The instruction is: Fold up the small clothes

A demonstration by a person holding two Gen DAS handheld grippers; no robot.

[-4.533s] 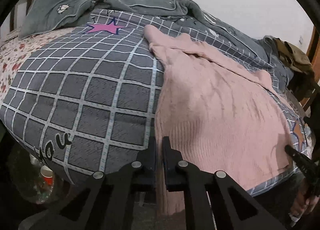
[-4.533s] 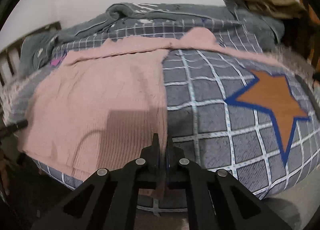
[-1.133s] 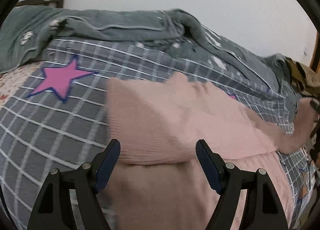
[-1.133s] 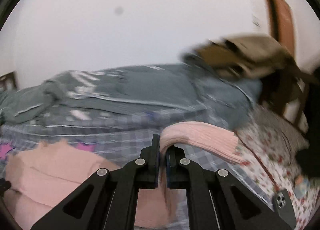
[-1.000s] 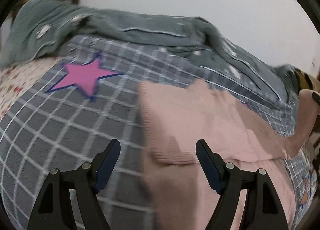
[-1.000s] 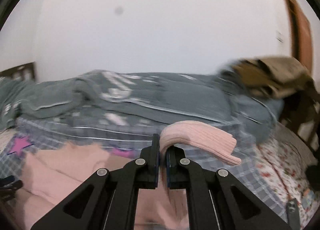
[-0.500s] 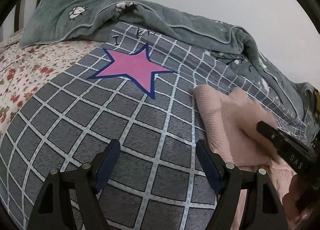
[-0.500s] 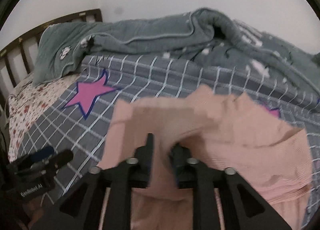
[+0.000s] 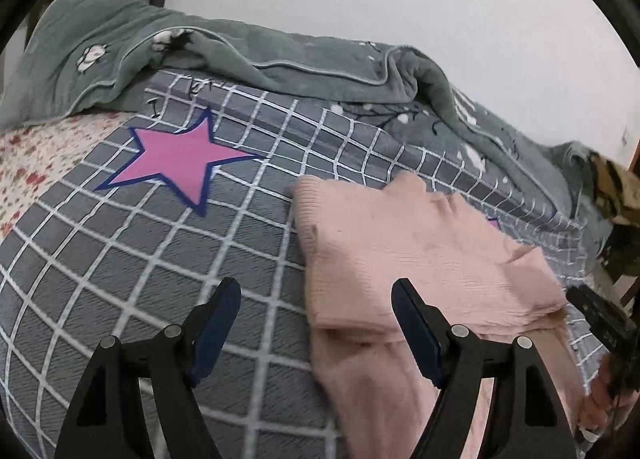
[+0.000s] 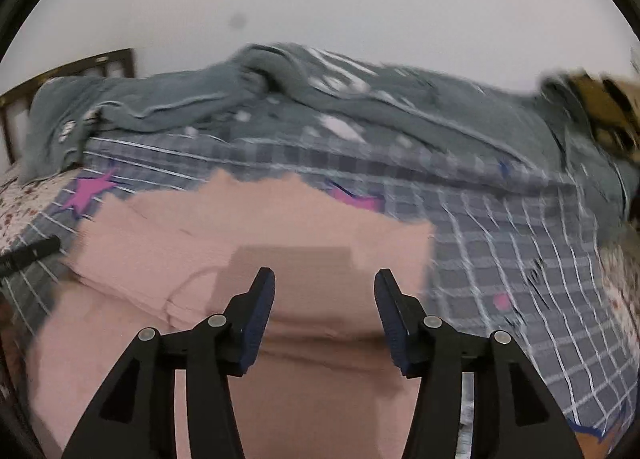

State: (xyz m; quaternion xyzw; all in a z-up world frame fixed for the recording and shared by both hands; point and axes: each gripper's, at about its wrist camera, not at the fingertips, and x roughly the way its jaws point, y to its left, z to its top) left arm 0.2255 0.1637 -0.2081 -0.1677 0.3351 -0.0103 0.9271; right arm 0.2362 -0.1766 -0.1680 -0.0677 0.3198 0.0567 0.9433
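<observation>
A pink knitted sweater (image 9: 420, 259) lies on the grey checked bedspread (image 9: 160, 279), its upper part folded down over the body. In the right wrist view the same sweater (image 10: 256, 227) fills the middle, blurred. My left gripper (image 9: 316, 299) stands open over the sweater's left edge with nothing between its fingers. My right gripper (image 10: 324, 279) hovers above the folded sweater; its jaws are opening and no cloth is pinched between them. The right gripper's black tip (image 9: 600, 315) and a hand show at the right edge of the left wrist view.
A rumpled grey-green blanket (image 9: 280, 55) lies along the wall side of the bed. A pink star (image 9: 180, 159) marks the bedspread left of the sweater. A floral sheet (image 9: 32, 155) shows at far left, a brown patterned cloth (image 9: 612, 183) at far right, and the dark headboard (image 10: 80, 71) behind.
My right gripper, shut on a pink sleeve a second ago, has let it go onto the sweater and opened. The left gripper has stayed open throughout.
</observation>
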